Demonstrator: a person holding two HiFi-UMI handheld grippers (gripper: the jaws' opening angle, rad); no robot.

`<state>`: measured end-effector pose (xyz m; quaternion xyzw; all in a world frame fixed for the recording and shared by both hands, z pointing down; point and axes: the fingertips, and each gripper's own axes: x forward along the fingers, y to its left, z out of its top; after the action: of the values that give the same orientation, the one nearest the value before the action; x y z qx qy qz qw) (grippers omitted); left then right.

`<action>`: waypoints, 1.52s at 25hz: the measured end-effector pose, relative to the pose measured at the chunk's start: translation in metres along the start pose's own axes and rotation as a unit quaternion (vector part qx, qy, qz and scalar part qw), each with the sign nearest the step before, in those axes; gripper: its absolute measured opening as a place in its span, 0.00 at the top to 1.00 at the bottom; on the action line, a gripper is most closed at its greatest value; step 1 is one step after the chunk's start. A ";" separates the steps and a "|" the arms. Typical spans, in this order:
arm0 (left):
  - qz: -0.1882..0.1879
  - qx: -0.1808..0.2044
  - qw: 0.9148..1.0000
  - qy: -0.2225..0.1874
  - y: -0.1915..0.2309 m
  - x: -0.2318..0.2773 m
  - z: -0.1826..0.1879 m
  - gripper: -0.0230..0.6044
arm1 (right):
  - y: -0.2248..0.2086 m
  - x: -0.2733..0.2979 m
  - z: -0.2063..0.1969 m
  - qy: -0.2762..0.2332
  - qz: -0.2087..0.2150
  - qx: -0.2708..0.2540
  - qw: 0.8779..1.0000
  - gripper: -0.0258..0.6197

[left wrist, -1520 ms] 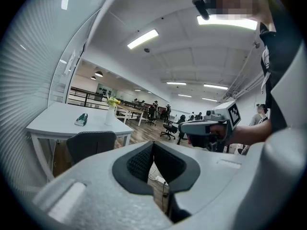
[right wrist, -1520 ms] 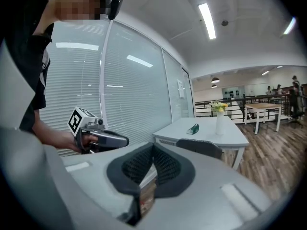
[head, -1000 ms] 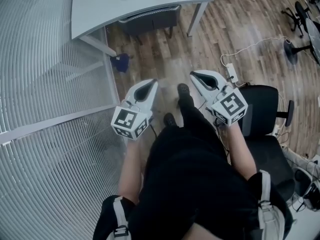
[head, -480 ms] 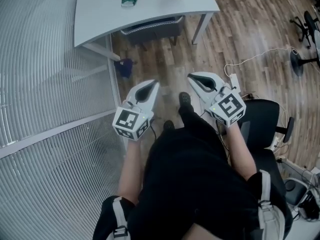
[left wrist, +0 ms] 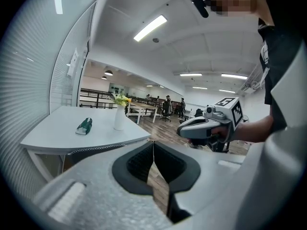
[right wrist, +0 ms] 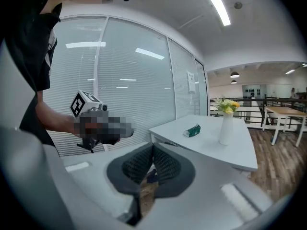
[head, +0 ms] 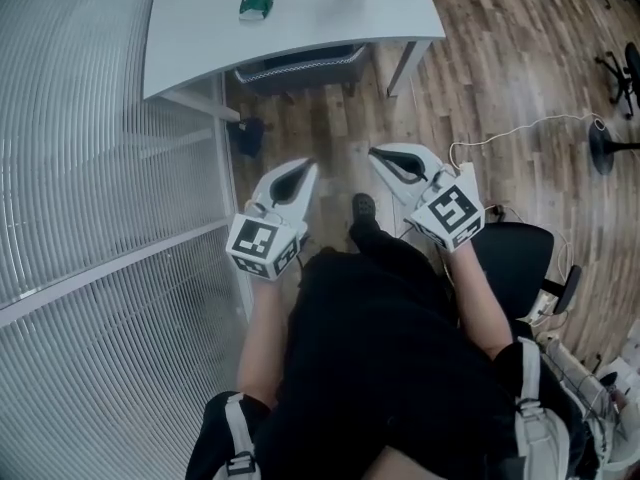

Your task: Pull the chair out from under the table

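Wood floor [head: 330, 128] lies bare between the person and the white desk [head: 200, 38]. The chair [head: 300, 66] sits tucked under it, backrest running along the desk edge. Both claws are closed and empty. The left claw [head: 303, 167] points at the backrest's middle, the right claw [head: 377, 154] nearer the desk leg [head: 402, 63]. A blinds wall [head: 100, 218] crowds the left.

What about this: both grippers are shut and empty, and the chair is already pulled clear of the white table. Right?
Not quite. The chair sits tucked under the white table, not pulled clear; the head view shows it. The left gripper and right gripper are shut and empty, as you said.
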<state>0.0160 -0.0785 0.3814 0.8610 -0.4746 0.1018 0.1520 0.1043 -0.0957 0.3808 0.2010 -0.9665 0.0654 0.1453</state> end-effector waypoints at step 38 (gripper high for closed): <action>-0.076 0.024 0.994 0.075 0.176 0.098 0.010 0.82 | -0.106 0.166 0.008 0.143 -0.002 -0.052 0.988 0.84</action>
<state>-0.0811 -0.2480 0.4323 0.8879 -0.3926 0.1650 0.1739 -0.0004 -0.2555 0.4317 0.1835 -0.9375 0.0425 0.2926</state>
